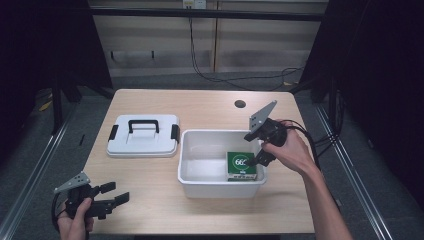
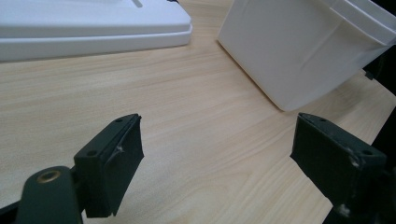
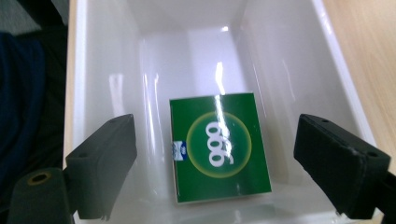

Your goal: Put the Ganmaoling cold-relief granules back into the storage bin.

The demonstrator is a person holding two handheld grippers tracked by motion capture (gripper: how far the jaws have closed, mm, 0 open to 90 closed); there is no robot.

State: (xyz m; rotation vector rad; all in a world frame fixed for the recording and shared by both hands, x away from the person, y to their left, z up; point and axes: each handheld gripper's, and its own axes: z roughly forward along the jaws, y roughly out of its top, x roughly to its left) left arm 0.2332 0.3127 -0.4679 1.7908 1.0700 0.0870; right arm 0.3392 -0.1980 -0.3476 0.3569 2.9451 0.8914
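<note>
A white plastic bin (image 1: pixel 200 187) stands at the middle of the wooden table. Flat on its floor at the right end lies a green box (image 1: pixel 241 166) with a white "666" in a yellow ring. My right gripper (image 1: pixel 258 161) reaches down into the bin's right end, just above that box. In the right gripper view the jaws stand wide apart (image 3: pixel 215 156), open, with the green box (image 3: pixel 219 144) lying between and beyond them, untouched. My left gripper (image 1: pixel 119 192) rests low near the table's front left corner, open and empty (image 2: pixel 219 158), pointing toward the bin (image 2: pixel 299 51).
The bin's white lid (image 1: pixel 143 135), with a black handle and black side latches, lies flat to the left of the bin; its edge (image 2: pixel 93 32) faces the left gripper. A round hole (image 1: pixel 240 104) sits in the tabletop behind the bin. Bare wood (image 1: pixel 150 200) lies along the front.
</note>
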